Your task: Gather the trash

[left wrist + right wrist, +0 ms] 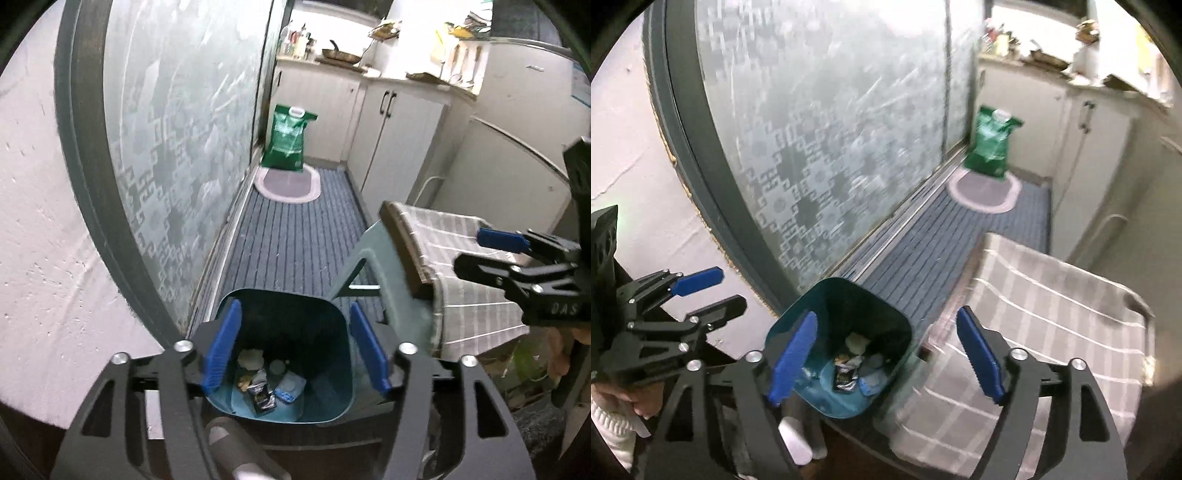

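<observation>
A dark teal trash bin (334, 363) stands on the striped floor mat, holding several pieces of trash (264, 384): a black wrapper, pale crumpled bits, blue scraps. My left gripper (293, 349) is open and empty, directly above the bin's mouth. My right gripper (886, 360) is open and empty, above the bin's (905, 336) right rim and the stool beside it. The trash (855, 365) shows in the right wrist view too. Each gripper shows in the other's view, the right (491, 254) and the left (709, 291).
A stool covered with a grey checked cloth (465, 273) stands right of the bin; it also shows in the right wrist view (1034, 332). A frosted glass sliding door (177, 147) runs along the left. A green bag (290, 138) and oval rug (288, 184) lie further back by white cabinets (399, 140).
</observation>
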Motion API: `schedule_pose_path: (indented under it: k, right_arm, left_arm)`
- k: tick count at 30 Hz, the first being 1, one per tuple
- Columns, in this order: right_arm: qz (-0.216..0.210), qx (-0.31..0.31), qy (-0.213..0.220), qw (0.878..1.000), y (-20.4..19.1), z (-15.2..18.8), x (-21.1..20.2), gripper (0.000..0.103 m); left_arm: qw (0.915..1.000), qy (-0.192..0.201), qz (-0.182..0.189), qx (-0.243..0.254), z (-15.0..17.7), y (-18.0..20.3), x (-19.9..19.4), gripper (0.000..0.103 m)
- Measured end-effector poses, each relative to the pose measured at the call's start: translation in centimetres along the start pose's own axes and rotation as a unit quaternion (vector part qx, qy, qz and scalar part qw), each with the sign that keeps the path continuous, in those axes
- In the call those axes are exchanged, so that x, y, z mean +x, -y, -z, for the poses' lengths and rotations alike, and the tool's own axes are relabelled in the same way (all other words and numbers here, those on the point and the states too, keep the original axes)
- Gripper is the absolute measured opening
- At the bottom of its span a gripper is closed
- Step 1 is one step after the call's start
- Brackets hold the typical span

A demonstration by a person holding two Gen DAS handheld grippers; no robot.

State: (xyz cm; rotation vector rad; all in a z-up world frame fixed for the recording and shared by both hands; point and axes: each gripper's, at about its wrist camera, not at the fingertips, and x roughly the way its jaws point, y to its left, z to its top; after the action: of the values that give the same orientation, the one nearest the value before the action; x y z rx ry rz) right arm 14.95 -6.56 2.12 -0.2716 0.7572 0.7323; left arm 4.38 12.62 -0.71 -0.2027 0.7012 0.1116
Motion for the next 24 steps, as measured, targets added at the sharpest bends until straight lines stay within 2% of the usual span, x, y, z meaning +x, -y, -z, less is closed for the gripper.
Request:
schedule_pose_path:
  k: [2, 3, 6, 8, 14, 18, 24]
  right_arm:
    - [0.013, 0.011, 0.016, 1.0, 0.8, 1.0, -1.7, 0.088]
    - [0.019, 0.016, 0.024, 0.999, 1.3, 1.4, -2.5, 0.089]
    - [0.036, 0.029, 0.044, 0.998, 2.2, 2.5, -4.5, 0.095]
    - [0.041, 0.034, 0.051, 0.997, 2.7, 3.3, -5.5, 0.099]
    - [0.052, 0.031, 0.053, 0.997, 2.9, 5.4, -7.4, 0.099]
    - [0.043, 0.028, 0.057, 0.997, 2.6, 6.6, -8.5, 0.099]
    - [0.043, 0.037, 0.067, 0.996, 2.9, 7.6, -9.8, 0.099]
  left_arm:
    - [0.9999, 0.01, -0.002, 0.006, 0.2, 0.9, -0.5, 0.075]
    - [0.9998, 0.014, -0.003, 0.01, 0.2, 1.3, -0.8, 0.081]
    - [0.9995, 0.025, -0.004, 0.019, 0.5, 2.3, -1.4, 0.087]
    - [0.9993, 0.032, -0.003, 0.02, 0.7, 2.9, -1.8, 0.089]
    - [0.9988, 0.043, -0.009, 0.02, 1.1, 4.7, -2.8, 0.096]
    - [0.9981, 0.056, -0.004, 0.027, 1.4, 6.3, -4.2, 0.099]
    - [0.9966, 0.07, -0.013, 0.042, 2.0, 8.0, -5.5, 0.1]
